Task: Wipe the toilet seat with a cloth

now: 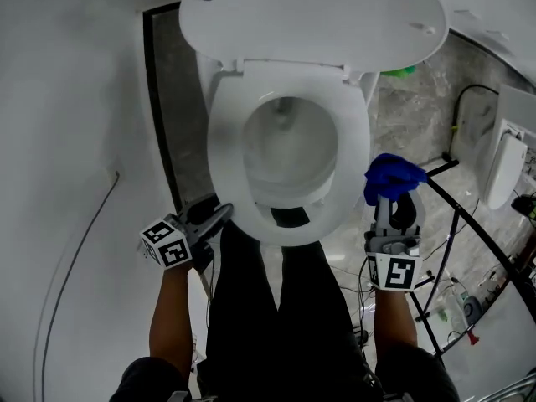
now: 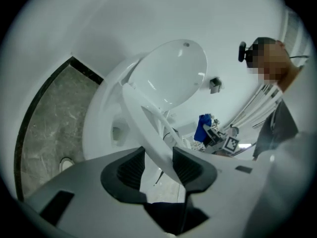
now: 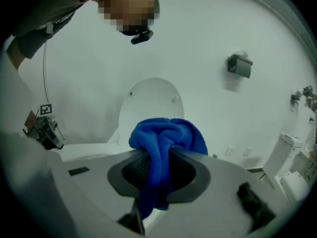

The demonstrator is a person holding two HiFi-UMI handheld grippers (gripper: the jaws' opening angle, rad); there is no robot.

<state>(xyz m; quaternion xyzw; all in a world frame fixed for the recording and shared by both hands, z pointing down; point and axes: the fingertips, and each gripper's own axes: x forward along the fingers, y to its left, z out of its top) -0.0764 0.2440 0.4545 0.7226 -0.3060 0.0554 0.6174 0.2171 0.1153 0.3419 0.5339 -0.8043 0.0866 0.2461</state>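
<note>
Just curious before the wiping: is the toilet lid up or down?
Up: the lid stands raised behind the uncovered seat.

Evenly, softly lit from above, brightest on the white toilet seat (image 1: 352,157) with only faint glare, dimmer and greyer across the floor (image 1: 402,115) at the head view's right. Heavily fisheyed in both gripper views, with black vignetted corners and bowed lines. Soft and unfocused on the near jaws, slightly hazy farther off.

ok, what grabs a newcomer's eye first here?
The blue cloth, bunched in the right gripper's jaws, right of the white toilet seat. Next that seat's front-left rim, clamped by the left gripper, with the lid raised behind.
</note>
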